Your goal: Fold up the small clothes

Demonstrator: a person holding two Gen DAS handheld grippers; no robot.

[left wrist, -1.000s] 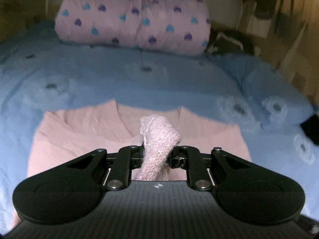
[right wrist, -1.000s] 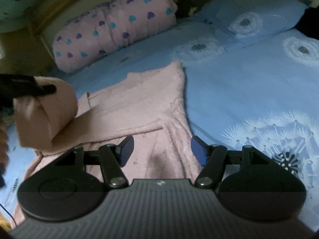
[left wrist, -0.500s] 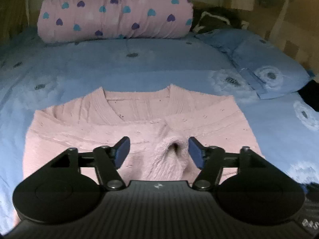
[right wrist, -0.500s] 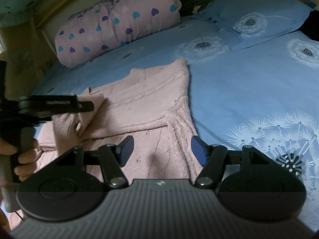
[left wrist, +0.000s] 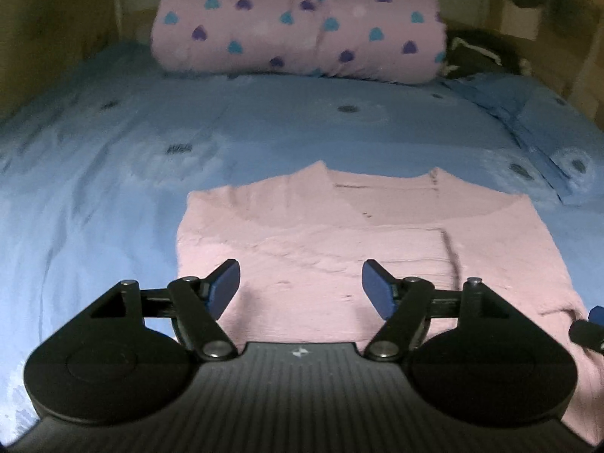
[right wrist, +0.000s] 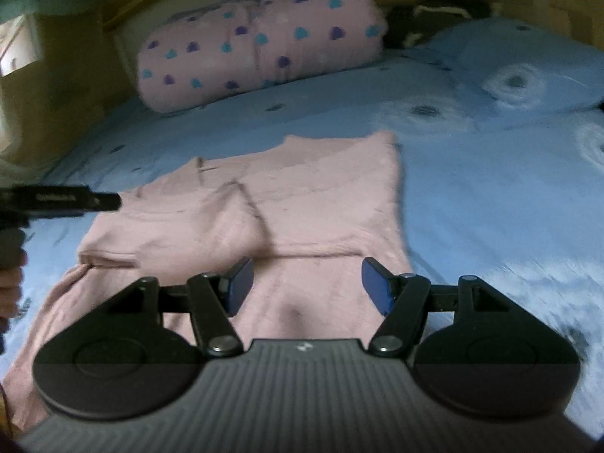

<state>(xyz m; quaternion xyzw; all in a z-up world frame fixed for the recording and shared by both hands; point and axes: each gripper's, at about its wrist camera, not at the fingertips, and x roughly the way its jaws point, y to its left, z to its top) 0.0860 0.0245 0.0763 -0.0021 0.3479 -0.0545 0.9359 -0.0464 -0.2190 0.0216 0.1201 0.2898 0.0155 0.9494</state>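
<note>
Sweater: a pink knitted sweater lies flat on the blue bedspread, neckline towards twelve o'clock, one sleeve folded across the chest.
Left gripper: the left gripper hangs just over the sweater's lower half, jaws having just swung open, fingers well apart with nothing between them (only knit showing in the gap).
Right gripper: the right gripper hovers over the hem side, fingers apart, holding nothing.
Hand: a person's hand shows at nine o'clock in the right view, round the left gripper's handle.
Bedding: a pink bundle with hearts sits at twelve o'clock, a blue pillow at two o'clock.
Picture: rather blurred, so fine knit detail is lost.
</note>
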